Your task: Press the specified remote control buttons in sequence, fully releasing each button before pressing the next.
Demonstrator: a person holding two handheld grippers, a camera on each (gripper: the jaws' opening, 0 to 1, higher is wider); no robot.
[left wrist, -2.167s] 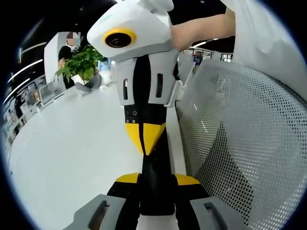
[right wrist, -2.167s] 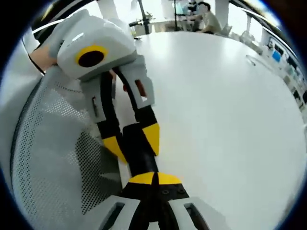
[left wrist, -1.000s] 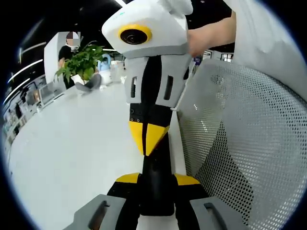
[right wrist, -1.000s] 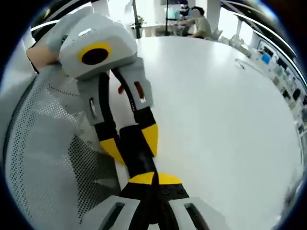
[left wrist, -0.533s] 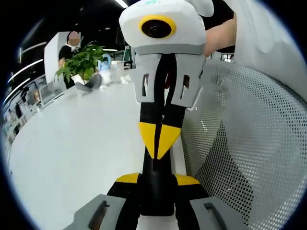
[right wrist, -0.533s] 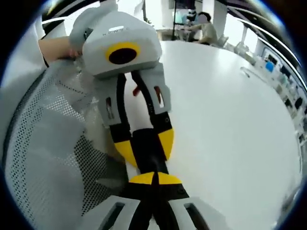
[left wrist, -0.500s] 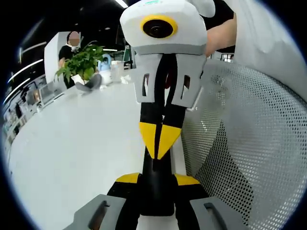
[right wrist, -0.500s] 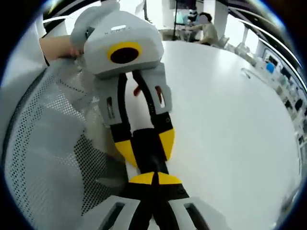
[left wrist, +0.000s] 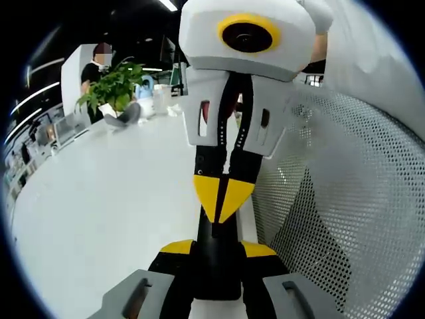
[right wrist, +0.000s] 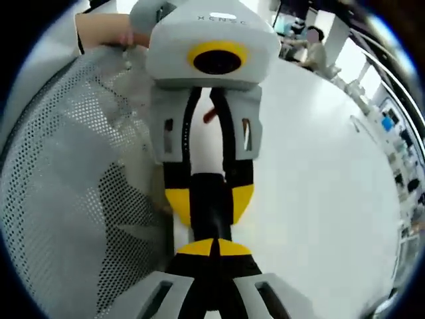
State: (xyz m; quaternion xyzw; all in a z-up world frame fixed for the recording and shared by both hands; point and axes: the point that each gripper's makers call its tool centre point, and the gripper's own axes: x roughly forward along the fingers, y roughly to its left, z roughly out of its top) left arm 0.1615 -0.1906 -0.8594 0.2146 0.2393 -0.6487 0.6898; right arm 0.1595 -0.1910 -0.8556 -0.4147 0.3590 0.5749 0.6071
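Note:
A black remote control [left wrist: 216, 266] lies end-on between the yellow-tipped jaws of my left gripper [left wrist: 217, 247], which is shut on it. My right gripper [left wrist: 222, 199] faces it from above in the left gripper view, its yellow tips shut together and resting on the remote's far end. In the right gripper view my own shut tips [right wrist: 212, 244] meet the remote [right wrist: 209, 189], held by the left gripper [right wrist: 209, 199] at its two sides. The remote's buttons are hidden from both views.
A white table [left wrist: 99, 199] spreads to one side, and a grey mesh chair back [left wrist: 332, 199] [right wrist: 73, 173] stands close on the other. A potted plant [left wrist: 113, 90] and a person [left wrist: 98, 63] are far off. A hand [right wrist: 106, 30] holds the left gripper.
The right gripper has swung and rolled until it faces the left gripper almost straight on, its tips staying at the remote's end. The left gripper has stayed still.

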